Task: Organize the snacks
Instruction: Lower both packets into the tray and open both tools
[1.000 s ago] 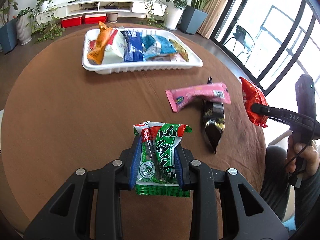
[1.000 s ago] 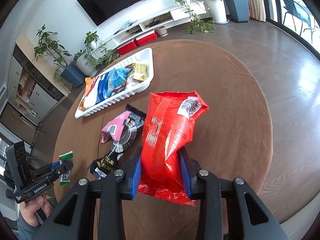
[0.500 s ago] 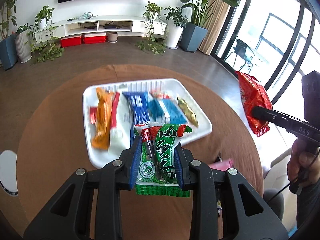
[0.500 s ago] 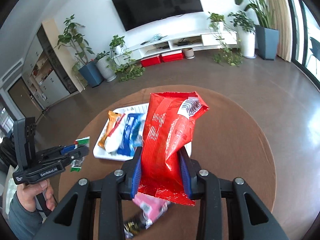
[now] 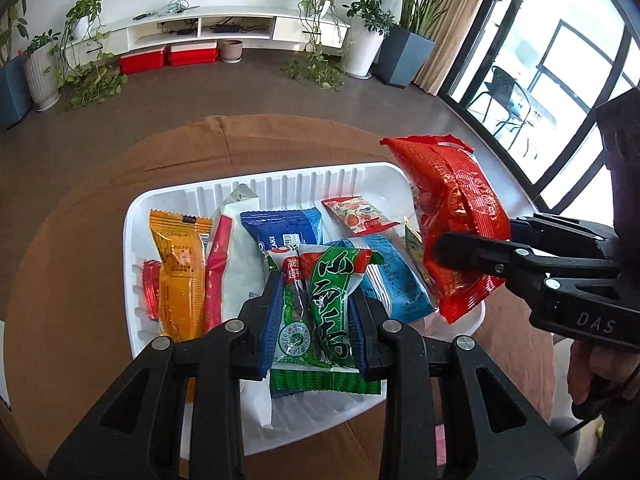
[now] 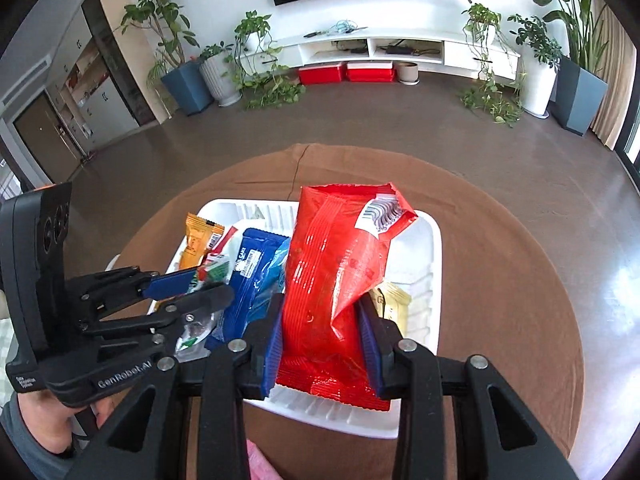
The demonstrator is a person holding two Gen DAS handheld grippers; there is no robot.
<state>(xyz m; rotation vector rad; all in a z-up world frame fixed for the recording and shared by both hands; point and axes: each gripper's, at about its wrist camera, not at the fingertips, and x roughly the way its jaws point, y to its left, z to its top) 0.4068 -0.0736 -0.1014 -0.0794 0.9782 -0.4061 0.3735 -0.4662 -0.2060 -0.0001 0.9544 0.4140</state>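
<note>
Two light, crinkly, slippery packets over white tray (image 5: 132,240): green snack packet (image 5: 320,300) pinched mid-body by left gripper (image 5: 314,316); red snack bag (image 6: 336,292) clamped low by right gripper (image 6: 322,340), likely floppy above.

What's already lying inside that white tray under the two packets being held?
The white tray holds an orange packet, a red-and-white one, dark blue and light blue packets, and a small strawberry-print one. The green packet and red bag cover whatever lies beneath.
</note>
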